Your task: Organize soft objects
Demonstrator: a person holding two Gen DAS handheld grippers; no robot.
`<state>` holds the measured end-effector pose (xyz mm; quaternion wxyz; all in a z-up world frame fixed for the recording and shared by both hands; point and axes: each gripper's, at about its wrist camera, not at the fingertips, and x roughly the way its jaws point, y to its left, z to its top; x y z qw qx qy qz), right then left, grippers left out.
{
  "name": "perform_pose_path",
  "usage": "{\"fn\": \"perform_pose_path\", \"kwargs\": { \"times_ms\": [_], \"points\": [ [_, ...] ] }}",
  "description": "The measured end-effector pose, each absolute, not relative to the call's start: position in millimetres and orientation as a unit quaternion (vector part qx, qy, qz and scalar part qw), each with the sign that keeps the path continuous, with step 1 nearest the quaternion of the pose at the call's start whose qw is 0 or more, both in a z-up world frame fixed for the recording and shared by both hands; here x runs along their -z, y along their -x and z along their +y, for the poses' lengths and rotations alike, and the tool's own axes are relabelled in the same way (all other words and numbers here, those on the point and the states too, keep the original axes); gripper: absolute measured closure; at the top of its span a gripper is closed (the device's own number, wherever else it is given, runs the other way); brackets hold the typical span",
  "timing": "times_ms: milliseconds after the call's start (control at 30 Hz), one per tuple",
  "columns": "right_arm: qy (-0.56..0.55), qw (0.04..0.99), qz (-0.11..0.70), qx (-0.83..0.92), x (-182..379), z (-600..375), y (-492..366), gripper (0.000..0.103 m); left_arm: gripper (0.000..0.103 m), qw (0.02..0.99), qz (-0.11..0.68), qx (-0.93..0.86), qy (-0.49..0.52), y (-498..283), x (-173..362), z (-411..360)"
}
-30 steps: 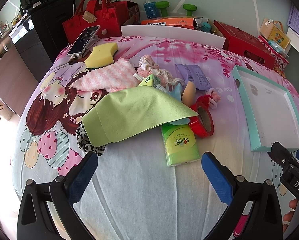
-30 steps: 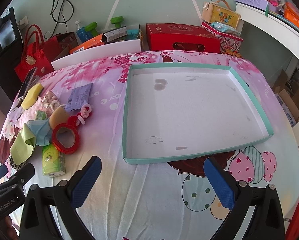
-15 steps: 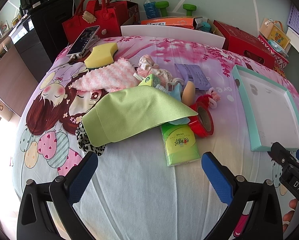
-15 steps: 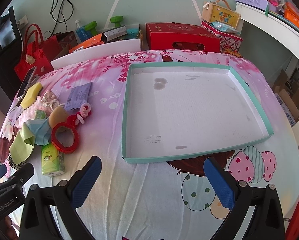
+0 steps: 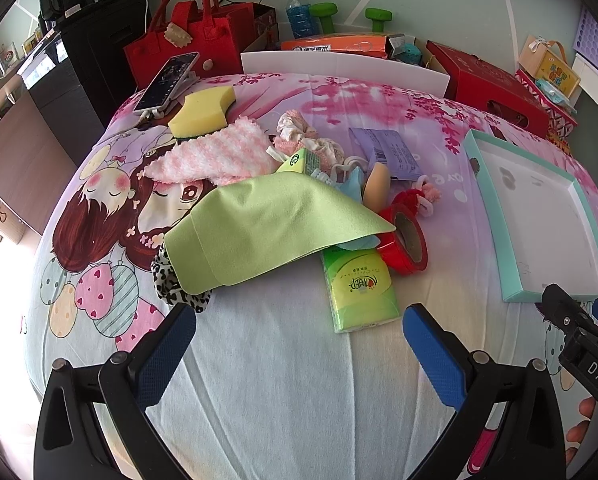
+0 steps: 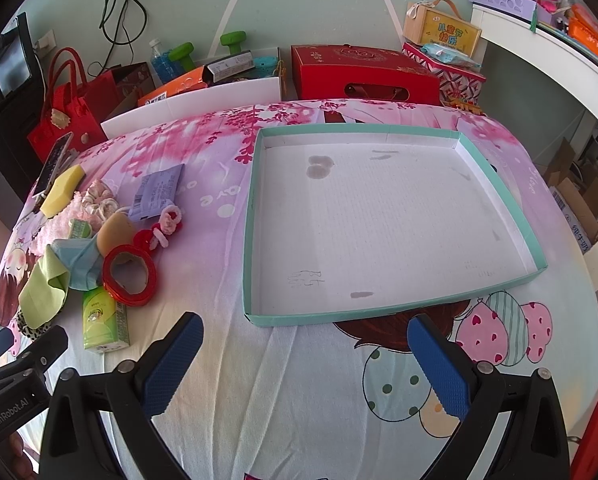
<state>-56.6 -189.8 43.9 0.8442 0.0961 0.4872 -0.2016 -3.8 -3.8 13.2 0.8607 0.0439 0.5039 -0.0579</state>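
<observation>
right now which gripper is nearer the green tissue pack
Left. The left gripper hovers just short of the green tissue pack; the right gripper is off to its right.

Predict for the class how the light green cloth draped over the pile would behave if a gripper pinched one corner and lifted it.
The light green cloth lies in soft folds, so it would probably hang limp, not hold shape. It looks thin, likely light. It drapes over a blue item and the tissue pack, so lifting may drag or uncover them.
</observation>
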Motion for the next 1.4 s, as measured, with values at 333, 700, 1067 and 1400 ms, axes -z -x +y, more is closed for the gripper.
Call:
{"fn": "perform_pose_path", "kwargs": {
  "times_ms": [333,700,1067,1400],
  "points": [
    [-0.085,0.882,0.436,0.159,-54,-174,50,0.0,0.0,0.878,0.475,0.051,-0.009,-5,-24,19],
    [-0.059,0.894,0.434,0.095,-58,-129,21,0.0,0.0,0.878,0.478,0.0,0.006,-21,-24,54],
    [-0.038,0.885,0.462,0.049,-48,-106,-7,0.0,0.0,0.852,0.517,-0.029,0.077,-58,-24,80],
    [-0.064,0.866,0.496,0.026,-20,-102,-34,0.0,0.0,0.824,0.548,-0.015,0.145,-75,6,79]
  ]
}}
